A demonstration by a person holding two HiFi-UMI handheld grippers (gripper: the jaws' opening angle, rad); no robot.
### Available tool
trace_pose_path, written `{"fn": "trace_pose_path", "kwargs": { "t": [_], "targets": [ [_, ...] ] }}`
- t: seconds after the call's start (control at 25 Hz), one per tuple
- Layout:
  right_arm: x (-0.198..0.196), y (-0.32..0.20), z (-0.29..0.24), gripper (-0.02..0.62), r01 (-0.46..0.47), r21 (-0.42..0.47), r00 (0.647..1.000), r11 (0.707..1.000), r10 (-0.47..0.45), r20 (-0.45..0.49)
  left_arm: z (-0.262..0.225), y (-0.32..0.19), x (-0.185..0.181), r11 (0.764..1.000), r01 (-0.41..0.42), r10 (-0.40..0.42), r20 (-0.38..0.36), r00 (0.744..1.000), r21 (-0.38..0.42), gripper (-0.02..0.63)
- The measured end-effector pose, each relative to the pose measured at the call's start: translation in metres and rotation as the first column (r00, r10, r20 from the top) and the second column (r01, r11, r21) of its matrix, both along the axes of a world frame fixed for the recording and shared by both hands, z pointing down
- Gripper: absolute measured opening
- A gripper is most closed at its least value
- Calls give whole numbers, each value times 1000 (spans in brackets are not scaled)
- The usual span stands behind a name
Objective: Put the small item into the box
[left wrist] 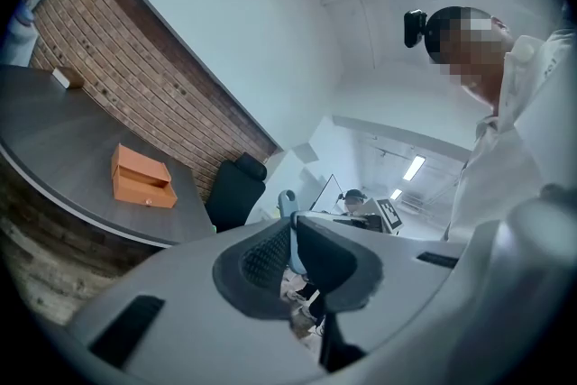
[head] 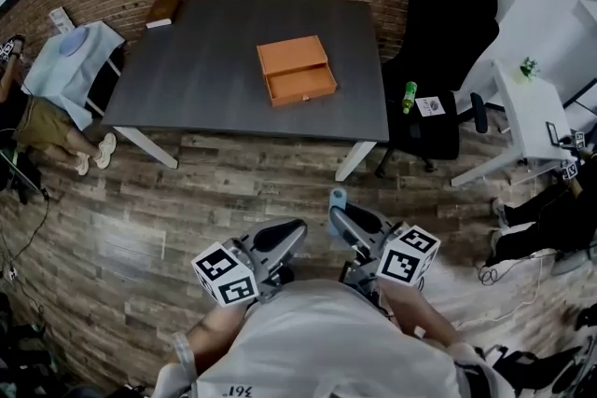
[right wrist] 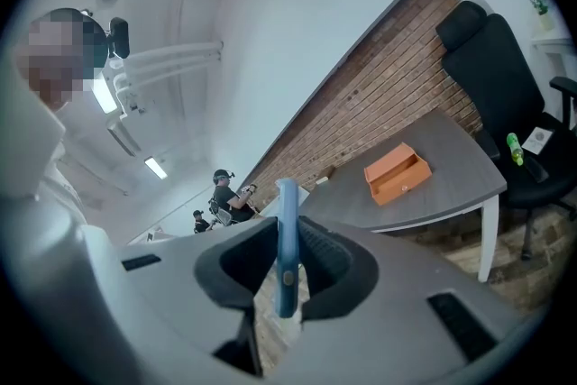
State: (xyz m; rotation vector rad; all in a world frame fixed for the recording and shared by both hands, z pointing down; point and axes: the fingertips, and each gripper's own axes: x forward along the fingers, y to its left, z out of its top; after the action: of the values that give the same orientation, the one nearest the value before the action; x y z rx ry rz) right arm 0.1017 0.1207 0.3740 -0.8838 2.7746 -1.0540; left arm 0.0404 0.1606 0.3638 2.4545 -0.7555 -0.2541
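right gripper (head: pixel 341 213), close to the body: pads clamped on the small item (right wrist: pixel 287 239), a thin pale-blue piece held edge-on and upright. left gripper (head: pixel 284 238) beside it: jaws drawn together; blue sliver at their seam, pinched or merely beyond them, cannot tell. step, as judged: carry, not yet at the table (head: pixel 187 70). box (head: pixel 297 70), orange, drawer (head: pixel 303 87) pulled out, sits well apart across the floor (head: pixel 233 191). next calls for stepping up, reaching over the open drawer, releasing low. item's face unseen; drawer's inside too small to read.
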Motion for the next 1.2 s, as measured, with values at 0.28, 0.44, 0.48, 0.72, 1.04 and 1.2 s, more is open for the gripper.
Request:
{"fn": "trace_pose_path", "kwargs": {
  "t": [0.28, 0.44, 0.48, 0.72, 1.04, 1.2],
  "targets": [
    [-59, -37, -4, 83, -10, 12, 1000, 1000, 10, -21, 3, -34, -57, 1000, -20, 20, -18, 1000, -9, 30],
    [-85, -55, -4, 83, -24, 15, 999, 1000, 25, -23, 6, -48, -85, 1000, -24, 24, -24, 999, -12, 31],
    [-90, -58, -4, 83, -30, 17, 999, 999, 30, -23, 7, -50, -91, 1000, -27, 26, -27, 999, -14, 31],
    [-105, -67, -6, 83, -34, 26, 998, 999, 35, -49, 13, -57, -111, 999, -22, 21, -54, 998, -22, 31],
    [-109, -90, -1, 81, -20, 18, 997, 1000, 22, -69, 16, -77, -120, 999, 10, -13, -78, 997, -32, 30],
    [-109, -114, 2, 81, 4, 20, 998, 1000, -2, -59, 15, -95, -124, 998, 56, -57, -60, 997, -25, 30]
  ]
}}
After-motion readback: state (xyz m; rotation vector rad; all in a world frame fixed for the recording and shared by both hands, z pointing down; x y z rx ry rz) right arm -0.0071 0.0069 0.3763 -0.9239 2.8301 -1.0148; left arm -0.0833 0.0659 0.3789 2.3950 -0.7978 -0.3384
